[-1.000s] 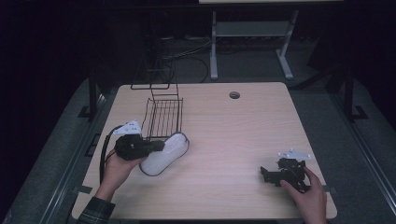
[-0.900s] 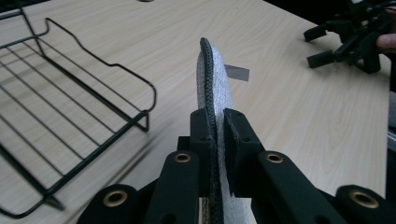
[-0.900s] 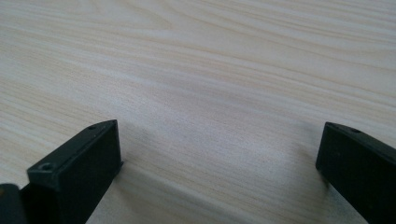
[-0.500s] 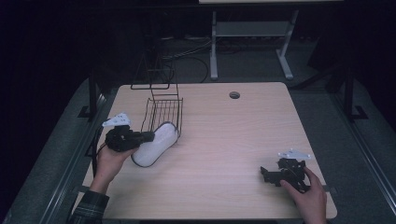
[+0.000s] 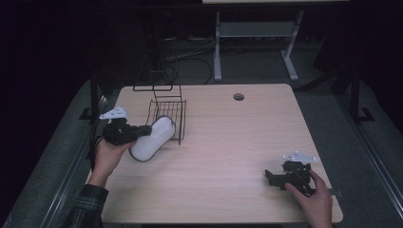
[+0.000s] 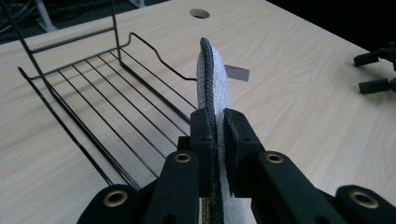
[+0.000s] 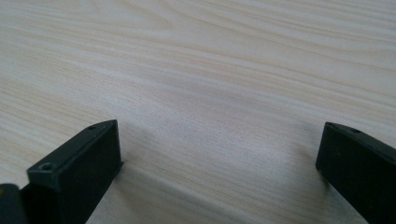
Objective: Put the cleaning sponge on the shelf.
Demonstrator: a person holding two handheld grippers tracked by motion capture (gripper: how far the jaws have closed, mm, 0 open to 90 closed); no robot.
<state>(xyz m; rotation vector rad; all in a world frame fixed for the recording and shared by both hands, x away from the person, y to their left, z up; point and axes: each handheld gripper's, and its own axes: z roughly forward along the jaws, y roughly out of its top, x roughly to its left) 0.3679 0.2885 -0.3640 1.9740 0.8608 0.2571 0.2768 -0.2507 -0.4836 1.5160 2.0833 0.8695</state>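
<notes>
Left gripper (image 5: 142, 130) at nine o'clock on the wooden table (image 5: 237, 137), jaws clamped tight on a white insole with dark edging (image 5: 152, 137), held on edge. Insole's far end reaching over the front rim of the black wire basket (image 5: 168, 114) at ten o'clock. Small grey tag (image 6: 237, 73) sticking out near its tip. Right gripper (image 5: 278, 178) at four o'clock, resting low on the tabletop, jaws spread wide, holding nothing.
</notes>
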